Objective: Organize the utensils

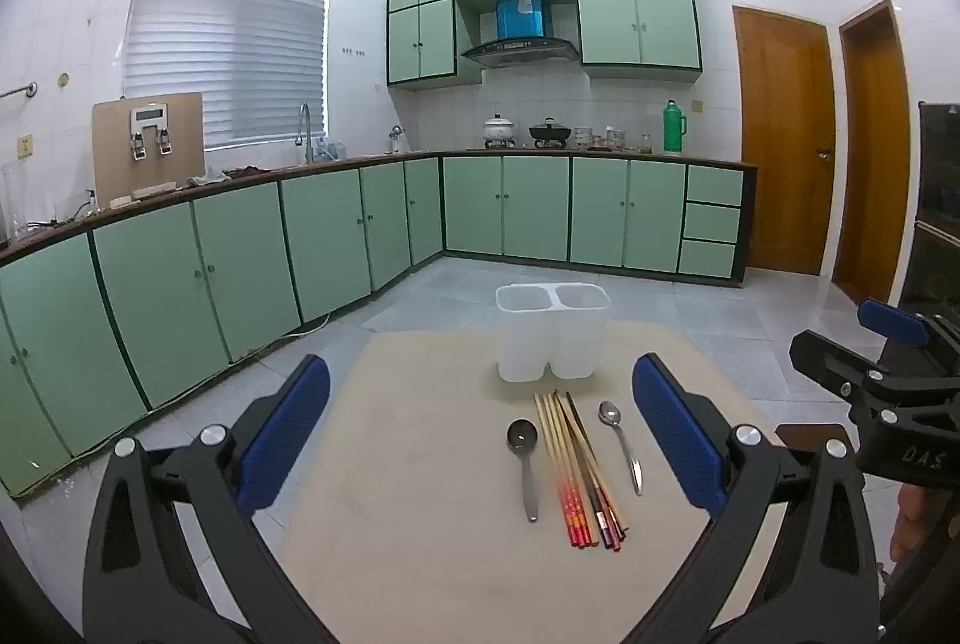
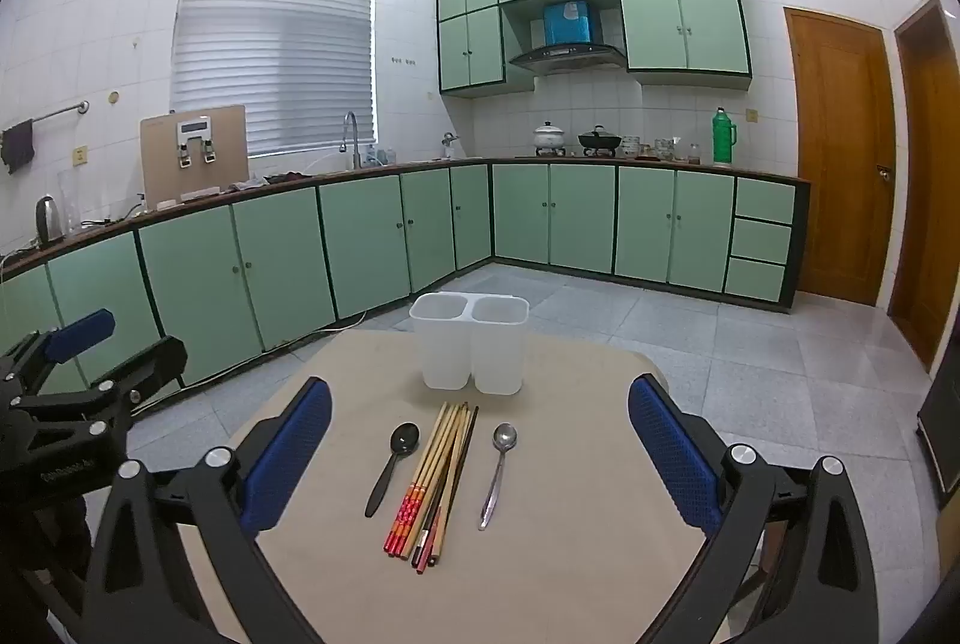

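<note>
Left wrist view: the left gripper is being held above the near part of a beige table, jaws spread wide, nothing being gripped. Between the jaws, a bundle of chopsticks is lying flat, w/ a dark-bowled spoon just beside it toward the left jaw & a shiny metal spoon just beside it toward the right jaw. Past the fingertips, a white two-compartment utensil holder is standing upright, both compartments seen empty. Beyond the right jaw, at the frame edge, the right gripper is being seen partly.

Right wrist view: the right gripper is being held over the same table, jaws wide apart, nothing clamped. Between them the chopsticks are lying, dark spoon toward the left jaw, metal spoon toward the right jaw. The holder is standing just past the utensil tips. Outside the left jaw, the left gripper is being seen partly.
</note>
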Demonstrator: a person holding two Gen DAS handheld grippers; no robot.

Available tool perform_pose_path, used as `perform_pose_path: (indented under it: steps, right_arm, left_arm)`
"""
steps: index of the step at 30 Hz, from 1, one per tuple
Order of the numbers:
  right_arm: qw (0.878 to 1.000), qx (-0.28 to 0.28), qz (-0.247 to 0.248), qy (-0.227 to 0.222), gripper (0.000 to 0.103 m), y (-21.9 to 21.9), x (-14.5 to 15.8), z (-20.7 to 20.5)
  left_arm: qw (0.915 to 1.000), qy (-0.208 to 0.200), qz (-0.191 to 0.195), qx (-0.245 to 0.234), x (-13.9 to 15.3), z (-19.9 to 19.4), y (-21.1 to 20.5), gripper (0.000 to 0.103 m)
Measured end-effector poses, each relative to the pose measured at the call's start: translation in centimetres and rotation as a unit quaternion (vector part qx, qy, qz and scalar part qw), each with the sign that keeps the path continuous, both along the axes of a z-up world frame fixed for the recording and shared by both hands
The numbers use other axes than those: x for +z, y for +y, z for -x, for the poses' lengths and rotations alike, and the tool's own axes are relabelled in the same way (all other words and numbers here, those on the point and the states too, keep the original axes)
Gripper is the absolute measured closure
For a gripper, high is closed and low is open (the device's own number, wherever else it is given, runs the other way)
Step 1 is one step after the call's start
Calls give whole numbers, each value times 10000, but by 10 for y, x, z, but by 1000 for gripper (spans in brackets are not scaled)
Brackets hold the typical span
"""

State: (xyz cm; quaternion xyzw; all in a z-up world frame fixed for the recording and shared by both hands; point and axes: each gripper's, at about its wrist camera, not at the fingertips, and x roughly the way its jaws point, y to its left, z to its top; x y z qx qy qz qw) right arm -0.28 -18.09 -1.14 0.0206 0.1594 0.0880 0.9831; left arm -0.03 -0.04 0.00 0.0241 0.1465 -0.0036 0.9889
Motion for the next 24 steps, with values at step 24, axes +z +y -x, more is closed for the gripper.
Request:
perform_pose_path:
  steps: [24]
  right_arm:
    - [10000,-31,-28,11,6,0,0,-3]
  left_arm:
    - [10000,14,4,77,-6,-4,0,5]
